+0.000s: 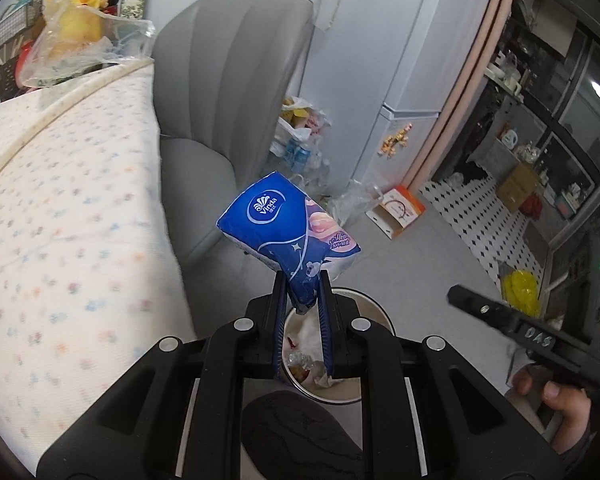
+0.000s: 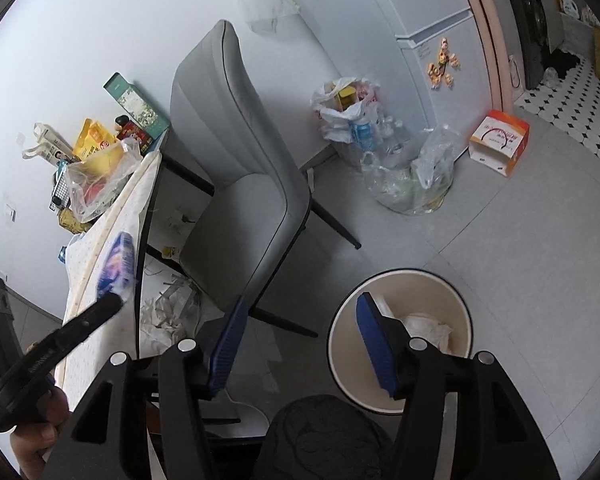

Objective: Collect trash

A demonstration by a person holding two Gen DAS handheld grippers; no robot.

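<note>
My left gripper [image 1: 303,298] is shut on one end of a blue Vinda tissue pack [image 1: 284,230]. It holds the pack in the air above the cream trash bin [image 1: 374,312], which holds crumpled paper and wrappers. In the right wrist view the pack [image 2: 118,266] shows blurred at the tip of the left gripper [image 2: 114,300], beside the table edge. My right gripper [image 2: 300,320] is open and empty, above the floor to the left of the bin [image 2: 400,280].
A table with a dotted cloth [image 1: 60,220] is at the left, with bags and boxes [image 2: 96,160] on its far end. A grey chair [image 2: 240,184] stands beside it. Plastic bags of rubbish [image 2: 380,148] and an orange-white box [image 2: 500,144] lie by the fridge [image 1: 412,60]. Crumpled paper [image 2: 168,312] lies under the table.
</note>
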